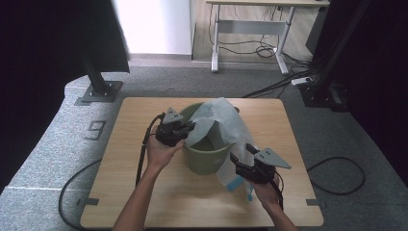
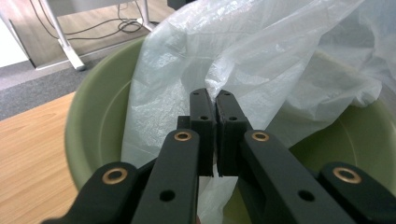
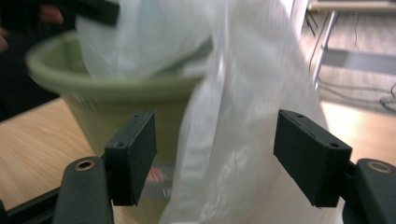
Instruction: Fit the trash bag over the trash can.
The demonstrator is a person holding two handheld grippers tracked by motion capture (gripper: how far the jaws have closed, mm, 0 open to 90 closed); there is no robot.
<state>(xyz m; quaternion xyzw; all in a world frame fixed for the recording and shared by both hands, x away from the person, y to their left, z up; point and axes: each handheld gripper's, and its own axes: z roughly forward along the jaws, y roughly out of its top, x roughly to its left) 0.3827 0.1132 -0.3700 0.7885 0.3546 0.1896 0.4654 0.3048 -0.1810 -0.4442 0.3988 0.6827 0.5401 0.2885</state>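
The job looked about half done. A thin white plastic bag (image 1: 226,125) had been dropped partly into the green bucket (image 1: 207,159) that stood near the middle of the wooden table (image 1: 144,192), but it was not yet spread as a liner. Much of it billowed above the rim, and a long tail hung down the outside of the bucket at about four o'clock, reaching the tabletop. What seemed left was to open the mouth of the bag, pull it round the rim and fold it over the edge.

At about nine o'clock of the bucket, the left gripper (image 1: 188,129) reached in over the rim, its jaws pressed together on a fold of the bag; in the left gripper view the pads (image 2: 203,122) met with the film pinched between them. The left hand (image 1: 161,151) sat under it, forearm rising from the bottom edge.

The right gripper (image 1: 242,161) was low at about five o'clock, pointing up toward the hanging tail. Its jaws stood wide apart, with the dangling plastic between them but not gripped. The right gripper view was blurred, so I couldn't be sure whether the film brushed either pad.
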